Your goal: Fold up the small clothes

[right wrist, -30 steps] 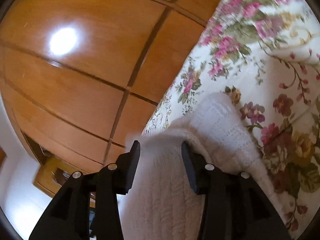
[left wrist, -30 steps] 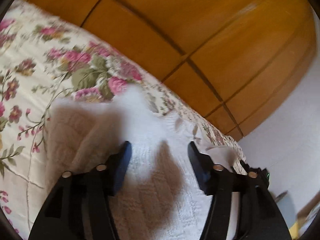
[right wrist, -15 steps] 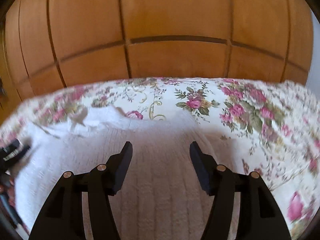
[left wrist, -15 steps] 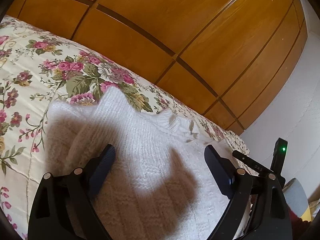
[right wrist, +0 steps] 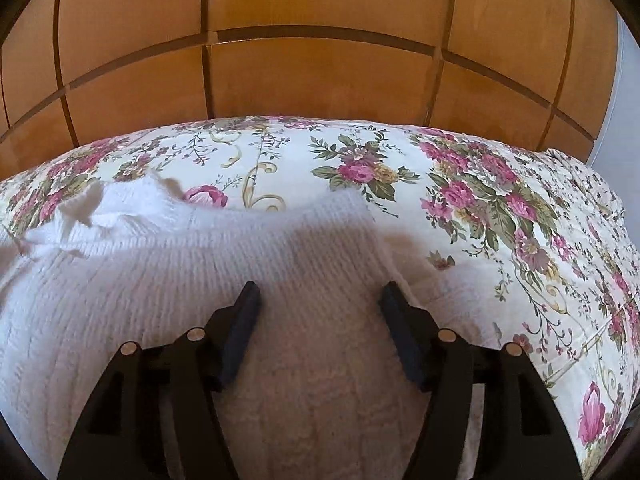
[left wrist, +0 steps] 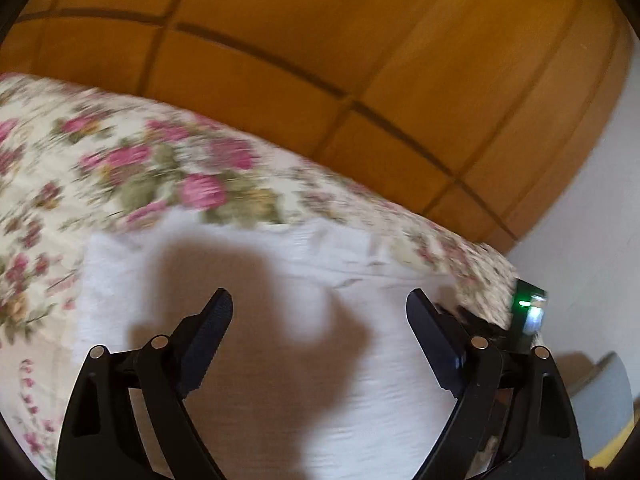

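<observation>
A white knitted garment (right wrist: 168, 280) lies spread on a floral bedspread (right wrist: 500, 208). In the left wrist view the same garment (left wrist: 340, 380) is blurred and fills the lower middle. My left gripper (left wrist: 319, 300) is wide open and empty, hovering above the garment and casting a shadow on it. My right gripper (right wrist: 319, 293) is open and empty, just above the garment near its right edge. Part of the other gripper, with a green light (left wrist: 524, 303), shows at the right of the left wrist view.
A wooden panelled headboard (right wrist: 320, 60) stands behind the bed. A white wall (left wrist: 592, 200) is at the right. The bedspread extends to the right of the garment in the right wrist view. A grey object (left wrist: 600, 392) sits low at the right in the left wrist view.
Both grippers let go of the garment and opened. The left one opened wide and drew back; the right one swung round to face the headboard. The garment now lies flat.
</observation>
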